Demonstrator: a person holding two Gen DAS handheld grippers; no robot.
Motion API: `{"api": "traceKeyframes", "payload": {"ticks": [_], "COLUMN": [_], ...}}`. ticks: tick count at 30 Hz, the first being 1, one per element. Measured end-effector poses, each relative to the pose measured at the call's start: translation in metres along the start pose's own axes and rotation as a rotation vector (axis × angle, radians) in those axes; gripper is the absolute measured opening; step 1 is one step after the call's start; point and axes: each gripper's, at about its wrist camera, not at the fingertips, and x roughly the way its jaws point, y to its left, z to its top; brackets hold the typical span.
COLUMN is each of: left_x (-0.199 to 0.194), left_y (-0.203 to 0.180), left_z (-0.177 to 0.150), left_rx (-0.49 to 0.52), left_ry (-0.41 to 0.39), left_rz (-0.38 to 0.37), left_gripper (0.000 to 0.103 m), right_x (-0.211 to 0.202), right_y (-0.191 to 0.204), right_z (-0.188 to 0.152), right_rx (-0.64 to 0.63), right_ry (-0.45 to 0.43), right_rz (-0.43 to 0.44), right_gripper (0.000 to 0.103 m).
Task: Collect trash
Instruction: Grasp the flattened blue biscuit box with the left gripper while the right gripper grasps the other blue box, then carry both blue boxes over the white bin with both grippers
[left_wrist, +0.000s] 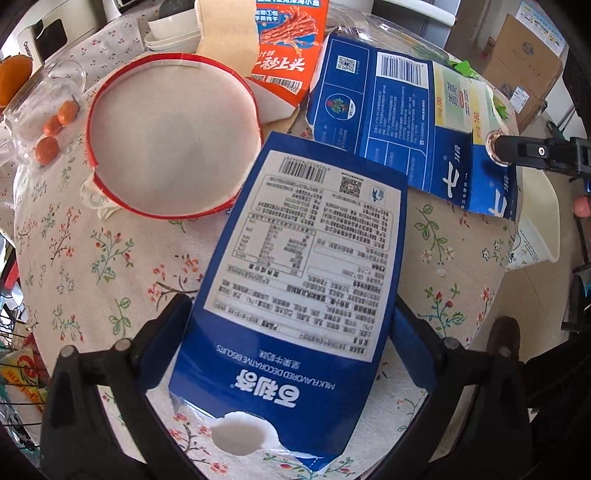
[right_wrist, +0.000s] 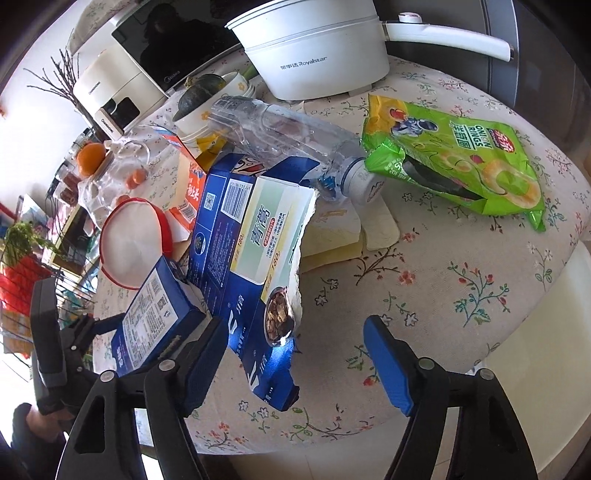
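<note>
A round table (right_wrist: 461, 295) under a floral cloth carries the trash. The left gripper (left_wrist: 291, 325) has its jaws closed on the blue biscuit box (left_wrist: 303, 280). The right gripper (right_wrist: 295, 354) stands with jaws apart around the torn blue carton (right_wrist: 255, 258), not pressing it.

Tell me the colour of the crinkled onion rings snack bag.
Bright green crinkled onion rings snack bag, best seen from the right wrist view.

Both wrist cameras are looking steeply down, close over the floral tablecloth (left_wrist: 110, 258), sharing the torn dark-blue cardboard box (right_wrist: 236, 236).
</note>
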Motion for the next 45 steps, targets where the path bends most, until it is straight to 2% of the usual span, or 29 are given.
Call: {"api": "traceKeyframes", "payload": {"ticks": [1,3,5,8,11,14,17,19,20,21,24,29,35,45], "left_x": [-0.003,-0.007,-0.015,-0.026,-0.036,-0.045,-0.051,-0.055,-0.055,-0.057,-0.066,-0.080,-0.096,-0.114], "left_y": [-0.004,-0.004,-0.003,-0.001,0.003,0.005,0.002,-0.001,0.000,0.001,-0.002,0.005,0.007,-0.019], "left_z": [-0.003,-0.007,-0.013,-0.019,-0.026,-0.030,-0.034,-0.041,-0.034,-0.032,-0.032,-0.032,-0.028,-0.007], "left_rx": [-0.025,-0.073,-0.125,-0.206,-0.275,-0.302,-0.312,-0.308,-0.301,-0.295,-0.288,-0.313,-0.348,-0.305], "left_ry": [-0.004,-0.017,-0.031,-0.051,-0.073,-0.093,-0.110,-0.120,-0.124,-0.131,-0.163,-0.211,-0.258,-0.343], "left_rz": [-0.004,-0.016,-0.012,0.006,-0.013,-0.011,-0.002,0.010,0.018,0.028,0.046,0.053,0.054,0.063], "left_gripper": [0.100,0.099,0.098,0.097,0.095,0.094,0.094,0.094,0.094,0.093,0.093,0.093,0.093,0.093], "right_x": [0.002,0.004,0.006,0.008,0.007,0.009,0.019,0.027,0.030,0.033,0.025,-0.007,-0.035,-0.076], "right_y": [0.000,0.002,0.004,0.000,-0.010,-0.011,-0.010,-0.007,-0.006,-0.003,0.003,0.023,0.035,0.029], "right_z": [0.000,-0.001,-0.002,-0.002,0.001,0.003,0.002,-0.001,-0.002,-0.003,-0.003,-0.002,0.000,-0.005], "right_rx": [0.005,0.007,0.005,0.021,0.084,0.101,0.119,0.126,0.122,0.115,0.104,0.012,-0.034,-0.069], "right_ry": [0.006,0.014,0.018,0.002,-0.022,-0.034,-0.011,0.011,0.024,0.035,0.016,-0.060,-0.133,-0.215], "right_rz": [0.014,0.036,0.065,0.043,0.094,0.130,0.161,0.171,0.175,0.178,0.225,0.239,0.234,0.228], "right_gripper": [0.061,0.041,0.035,0.036,0.048,0.049,0.049,0.043,0.031,0.015,0.006,0.003,0.003,0.003]}}
